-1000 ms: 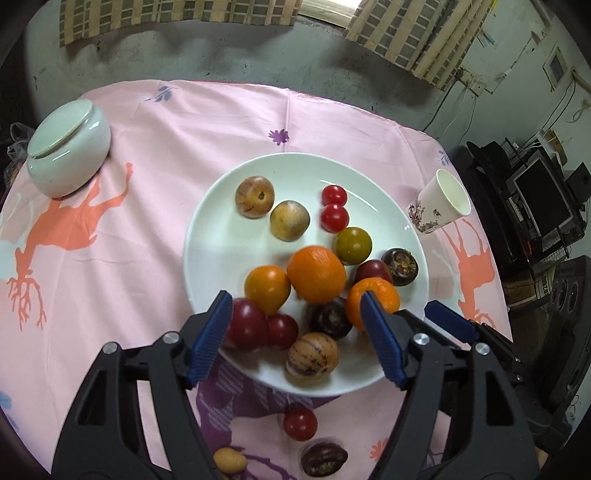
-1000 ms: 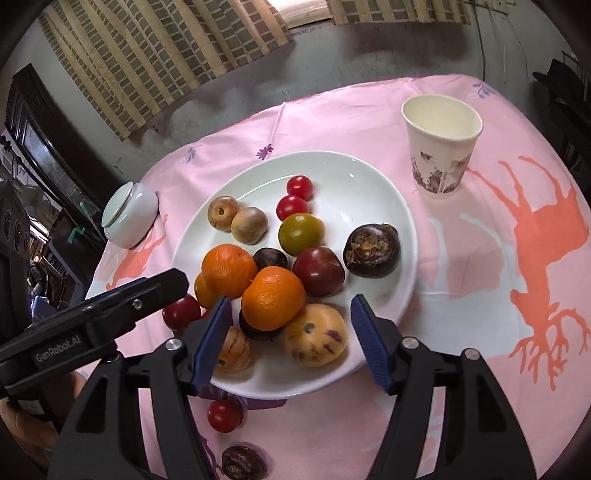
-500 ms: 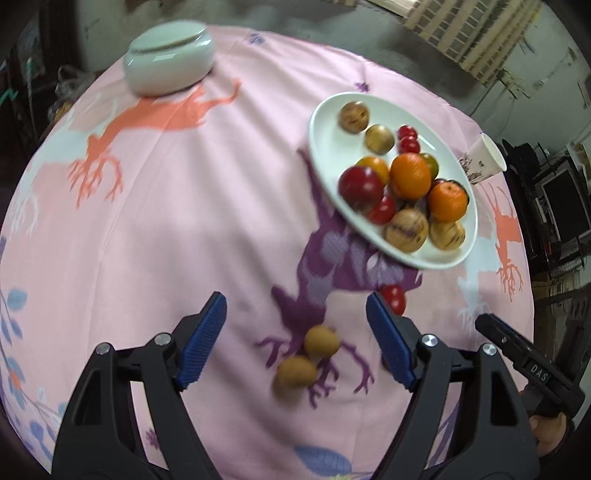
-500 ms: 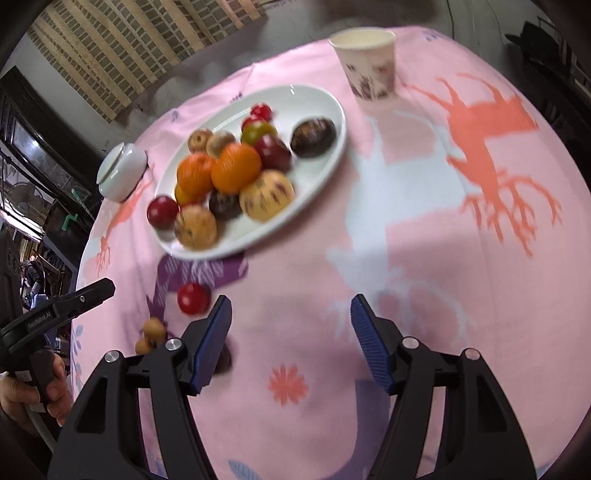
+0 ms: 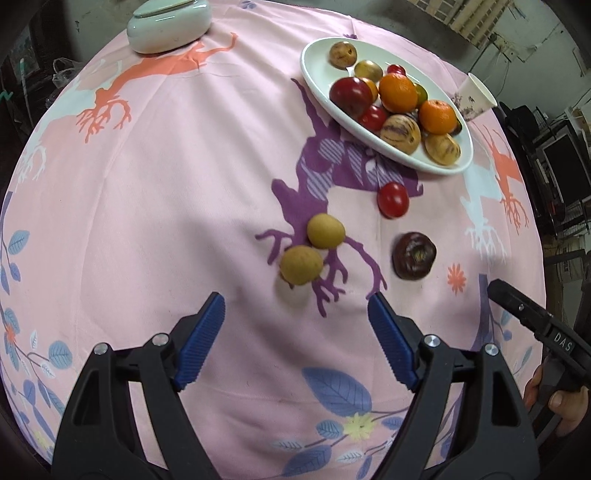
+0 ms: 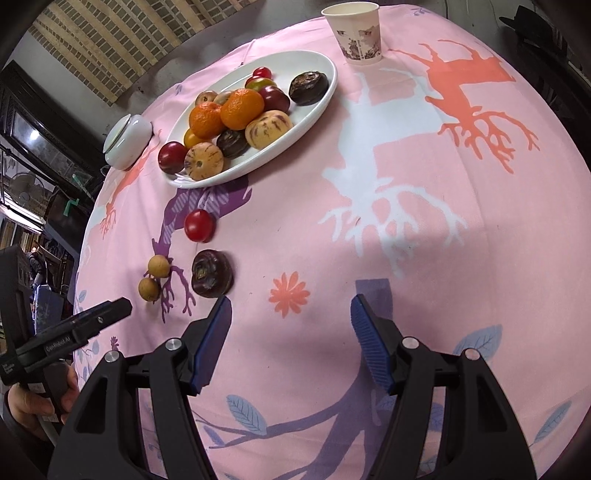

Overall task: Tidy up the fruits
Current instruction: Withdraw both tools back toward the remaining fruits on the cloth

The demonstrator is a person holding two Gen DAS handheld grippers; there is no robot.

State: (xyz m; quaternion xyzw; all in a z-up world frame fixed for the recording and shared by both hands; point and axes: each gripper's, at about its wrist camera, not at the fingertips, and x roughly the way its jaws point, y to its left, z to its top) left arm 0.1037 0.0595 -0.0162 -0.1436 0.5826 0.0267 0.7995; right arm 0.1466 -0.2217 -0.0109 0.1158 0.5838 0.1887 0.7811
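Note:
A white plate (image 5: 317, 79) (image 6: 317, 101) piled with several fruits, among them oranges (image 5: 398, 92) (image 6: 242, 109), sits far across the pink cloth. Loose on the cloth lie two tan round fruits (image 5: 301, 265) (image 5: 326, 230), a red tomato (image 5: 392, 199) (image 6: 199, 225) and a dark purple fruit (image 5: 413, 255) (image 6: 211, 273). My left gripper (image 5: 295, 321) hovers just short of the tan fruits, jaws wide and empty. My right gripper (image 6: 291, 325) is open over bare cloth, right of the dark fruit, holding nothing.
A pale lidded bowl (image 5: 168, 22) (image 6: 127, 140) stands at the far left of the table. A paper cup (image 6: 356, 33) (image 5: 476, 96) stands beyond the plate. A person's hand (image 6: 33, 402) holds the left gripper's handle. Dark furniture and monitors surround the table.
Both grippers have pulled back from over the plate toward the near side of the table. The loose fruits now lie just ahead of them, and the left jaws have spread wider.

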